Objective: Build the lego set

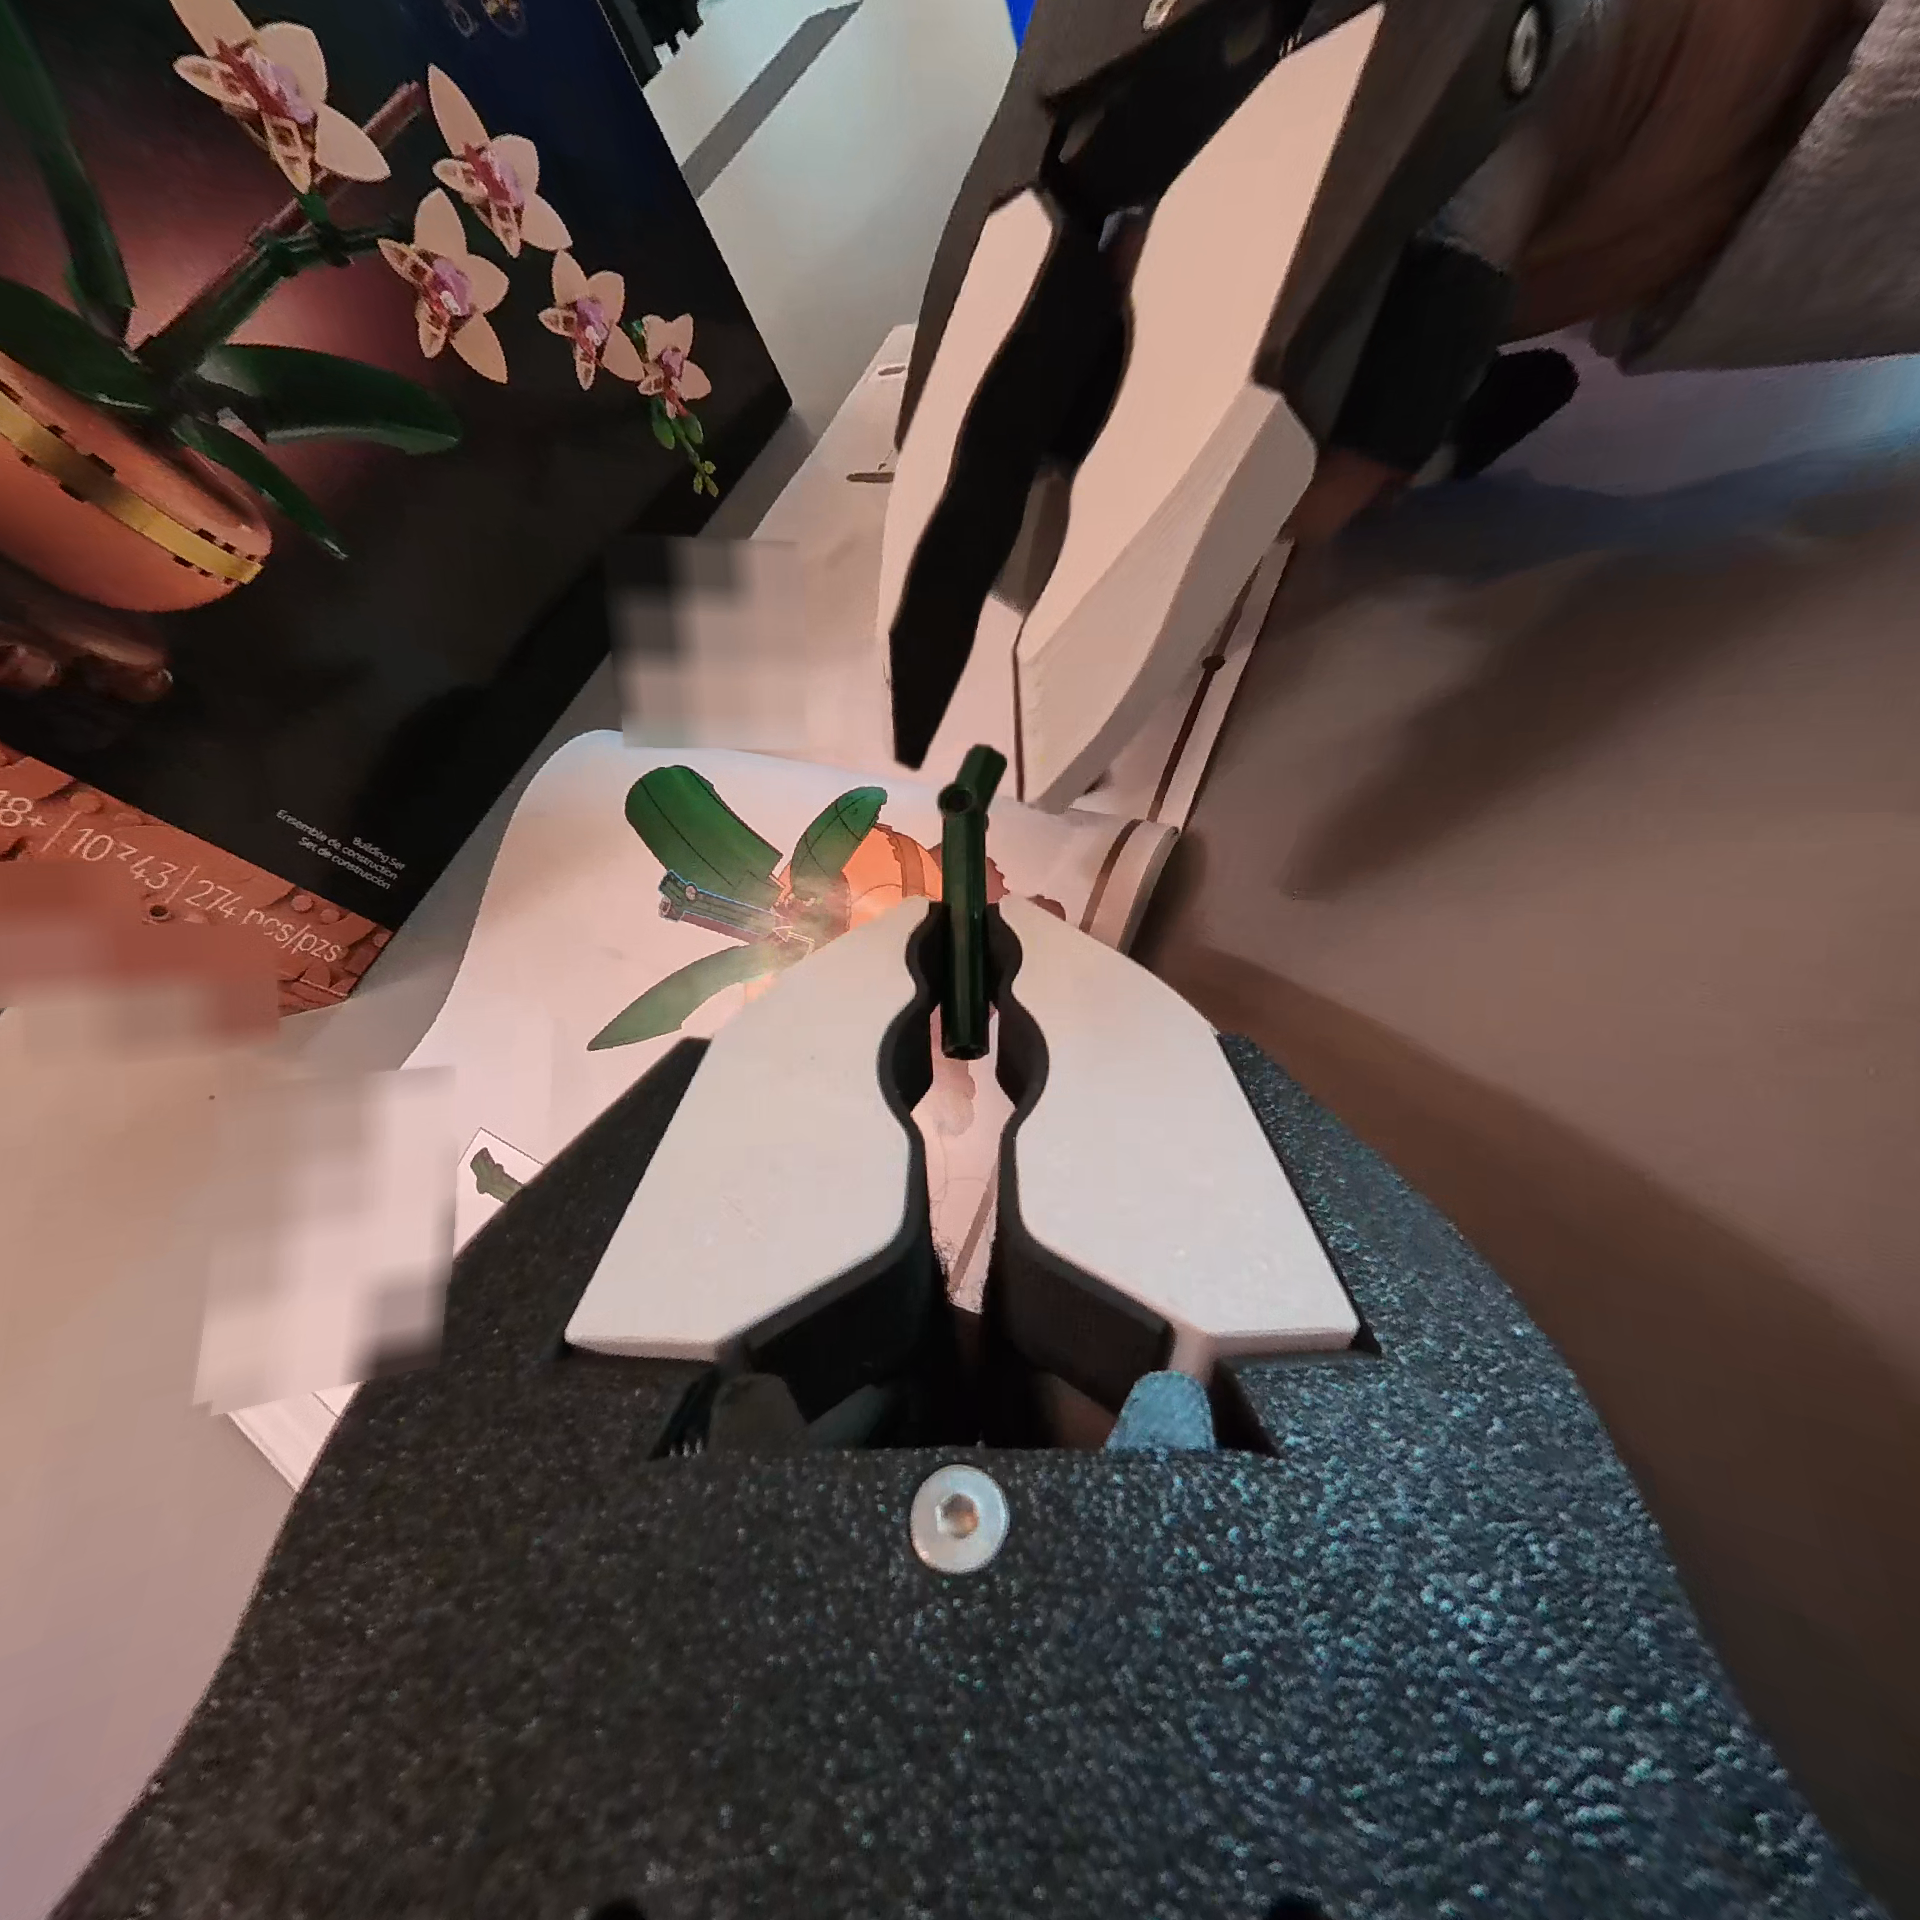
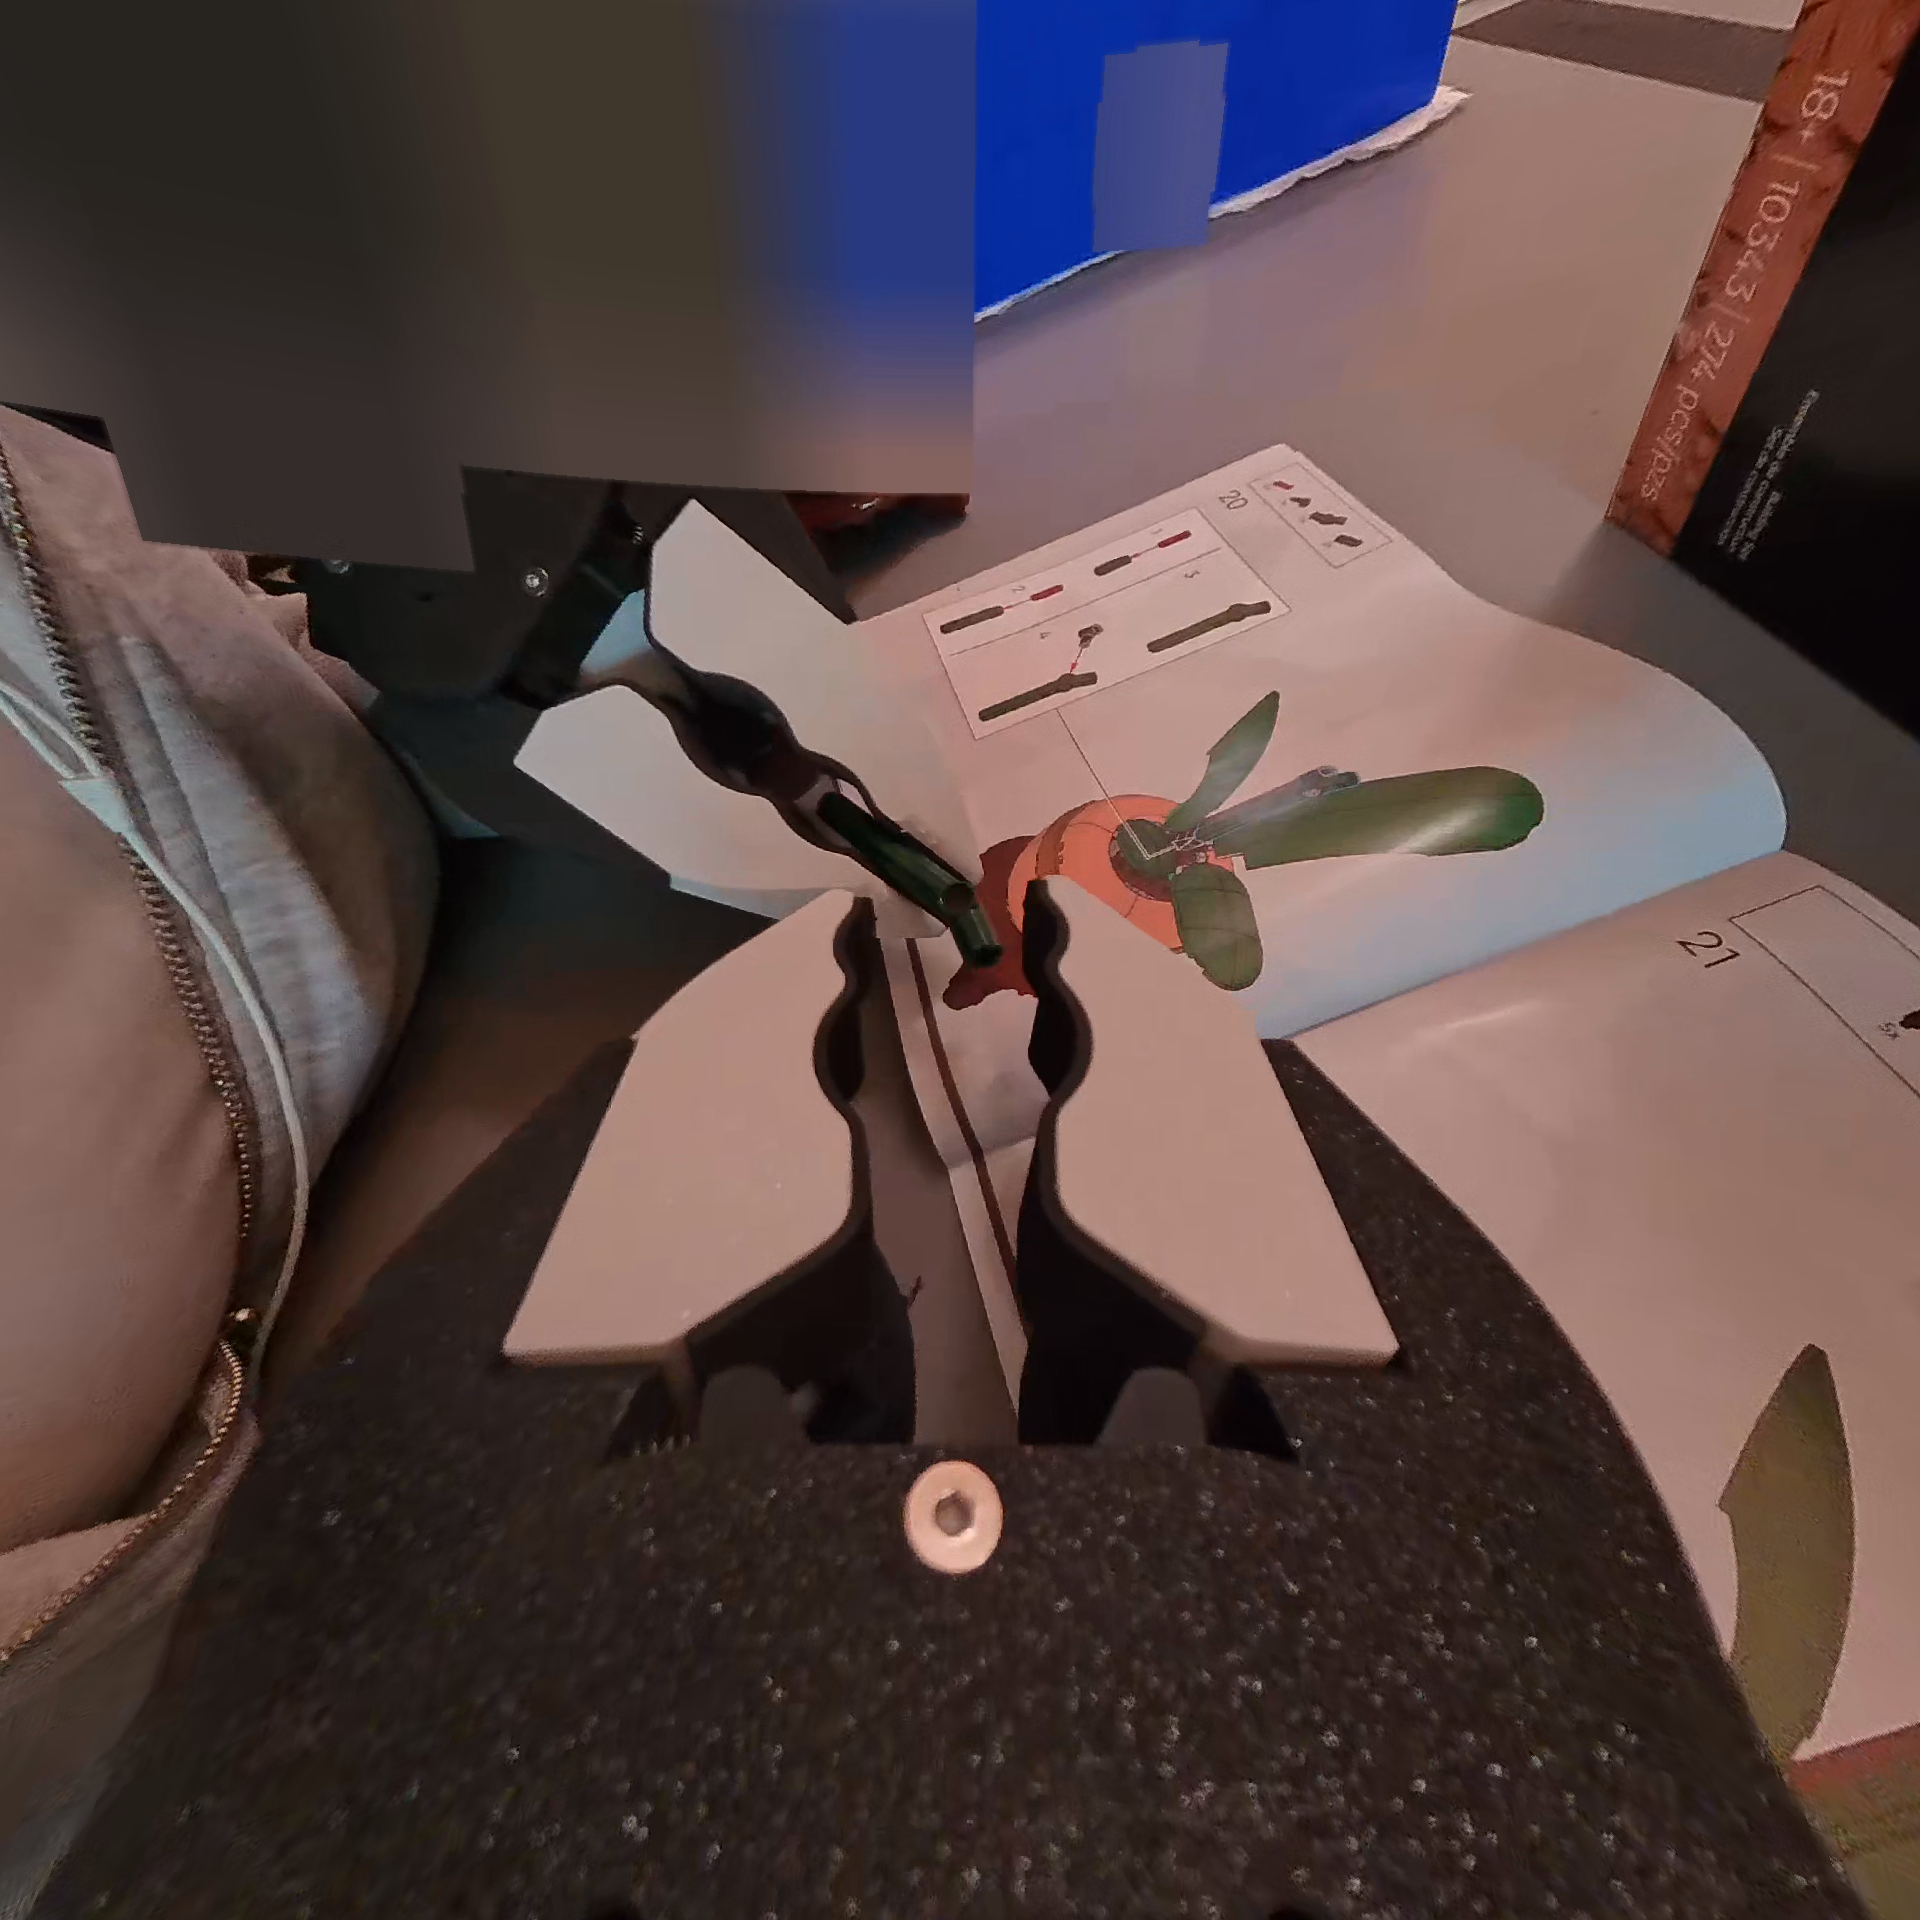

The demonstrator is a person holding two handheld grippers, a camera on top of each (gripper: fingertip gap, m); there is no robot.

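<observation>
A hobby or office tabletop: grey table [image 2: 1351,343] bearing an open instruction booklet [image 2: 1403,707] and orchid set box [image 1: 312,416].

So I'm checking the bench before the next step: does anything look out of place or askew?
Nothing looks spilled or broken. The left gripper is shut on a dark green stem piece with a bent tip, the right gripper open close to that tip. The instruction booklet does not lie flat: its pages bulge up.

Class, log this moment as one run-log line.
left gripper: shut on green stem piece | right gripper: open, near piece tip | instruction booklet below
</observation>
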